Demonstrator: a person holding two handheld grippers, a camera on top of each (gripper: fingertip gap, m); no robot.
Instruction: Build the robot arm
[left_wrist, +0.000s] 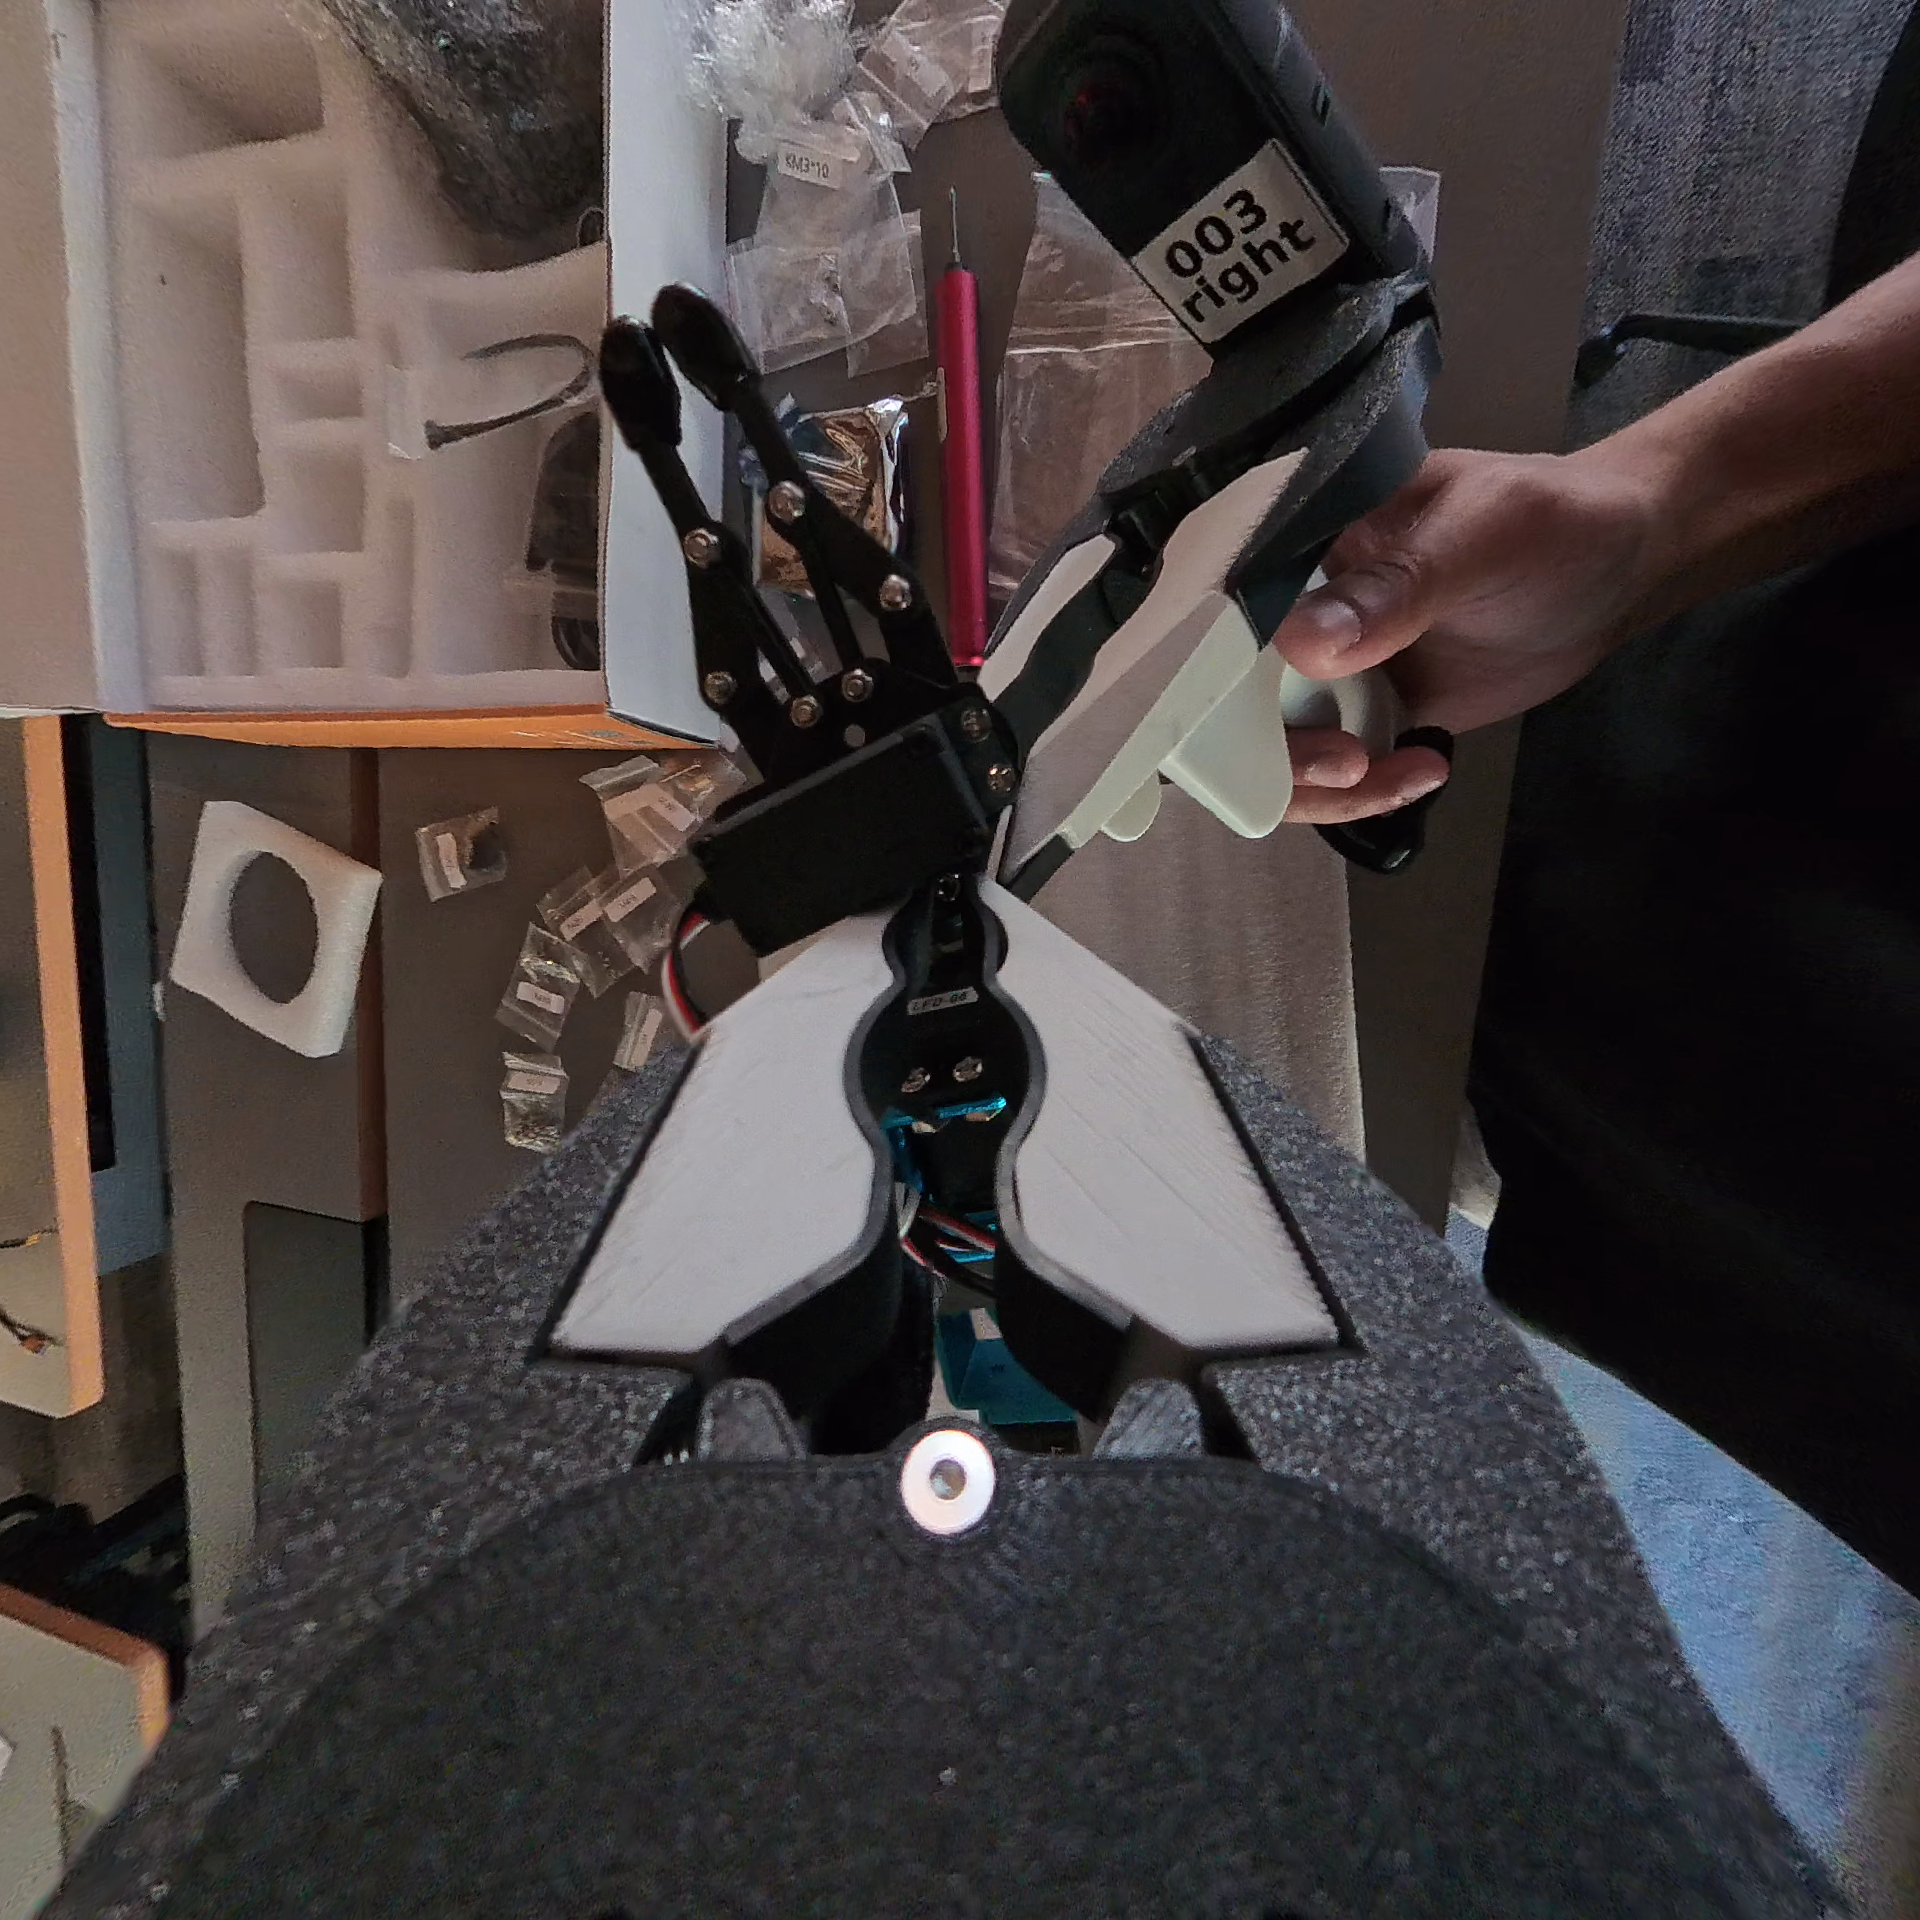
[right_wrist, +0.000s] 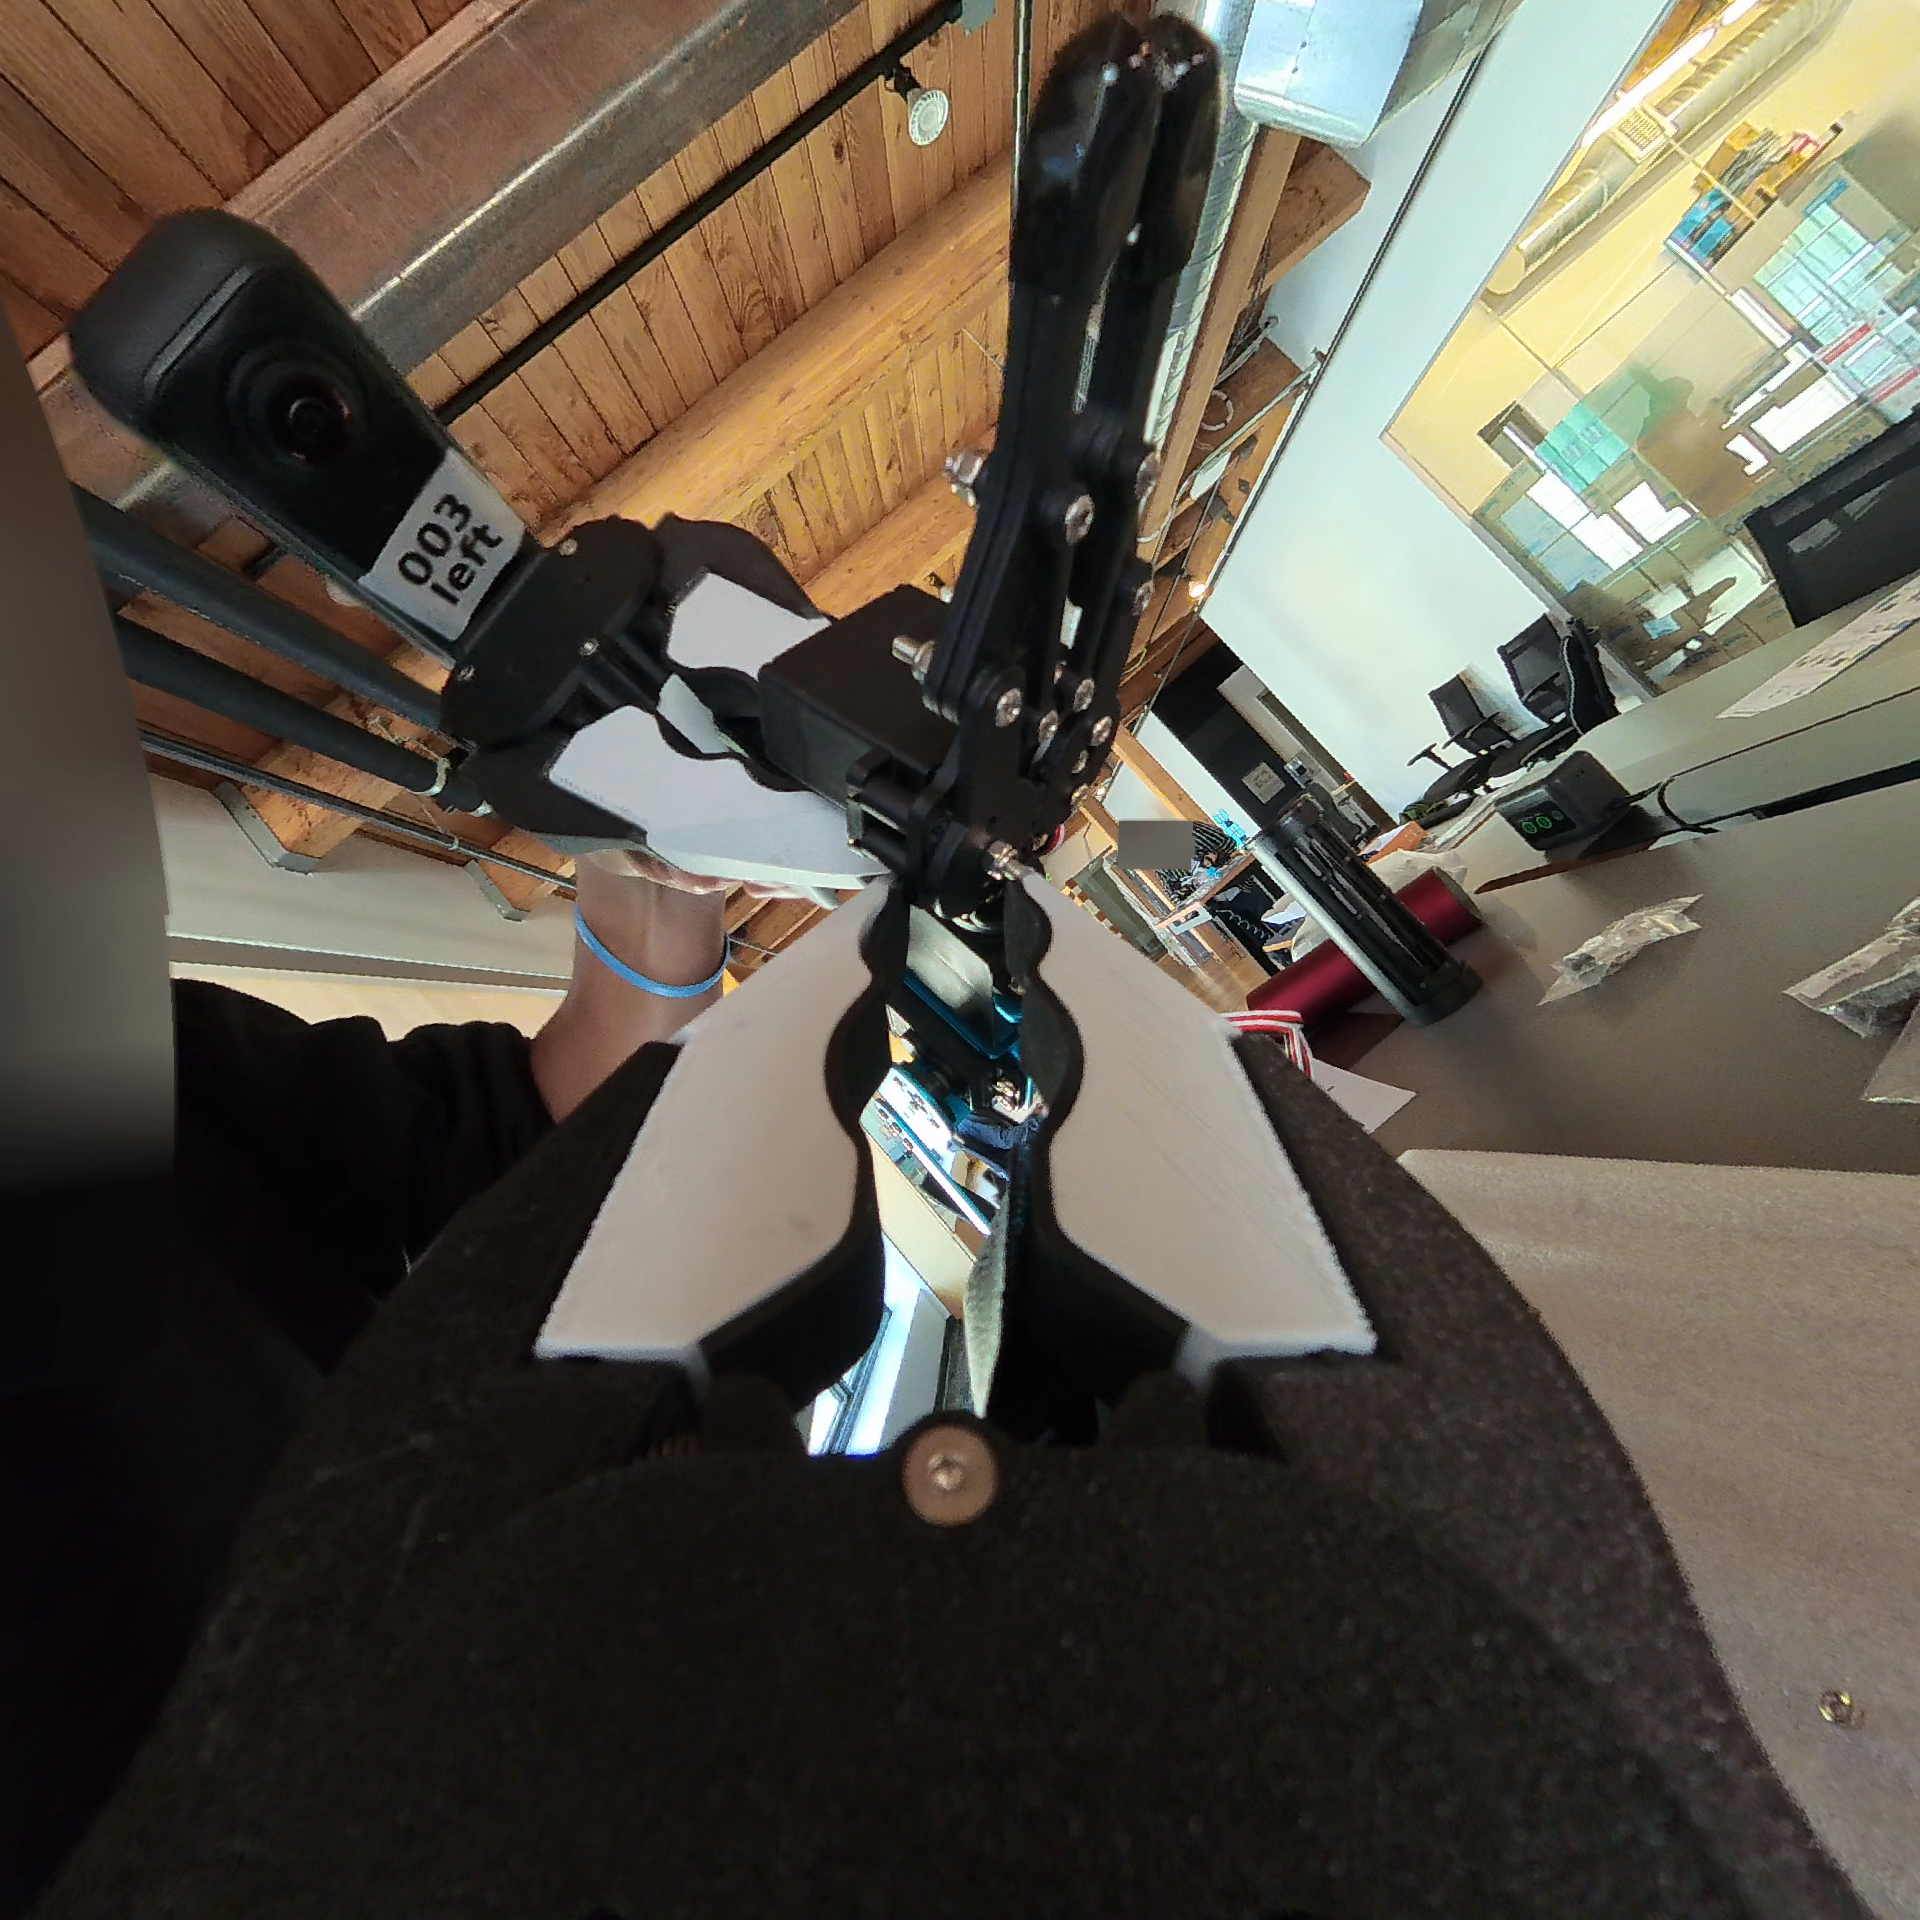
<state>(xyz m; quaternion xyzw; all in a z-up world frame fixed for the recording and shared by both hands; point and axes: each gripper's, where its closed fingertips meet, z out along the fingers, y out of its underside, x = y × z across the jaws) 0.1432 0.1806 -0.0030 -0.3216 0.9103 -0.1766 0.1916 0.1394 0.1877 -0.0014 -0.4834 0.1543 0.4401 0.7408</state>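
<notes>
Nearest the lens: left gripper (left_wrist: 940, 914), jaws closing narrowly around the black-and-blue servo assembly (left_wrist: 940, 1049), white fingers (left_wrist: 748, 1143) pressing its sides; lower part of the assembly hiding behind the fingers, wiring hard to make out. Sitting atop the assembly and tilting up-left: small black claw mechanism (left_wrist: 769, 561), its two paddle tips nearly touching.

Coming in from the right of the claw mechanism: right gripper (left_wrist: 1023, 821), gripped by a hand (left_wrist: 1455, 613). Jaws narrowing at the claw's base, pinching near the screw joint; exact contact hiding behind the white fingers, hard to confirm.

In the right wrist view, right gripper (right_wrist: 951, 914) meeting the same joint of the claw mechanism (right_wrist: 1060, 499), left gripper (right_wrist: 800, 769) clamping the servo body from the left, a wrist with a blue band (right_wrist: 649, 961) partly hiding behind it.

Behind the claw mechanism: red screwdriver (left_wrist: 961, 468) lying on the tabletop (left_wrist: 1195, 987), lower end hiding behind the claw. Left of it: white foam-lined box (left_wrist: 312, 416), cut off at the frame edge. Below-left: small clear bags (left_wrist: 592, 966), contents too small to tell.
</notes>
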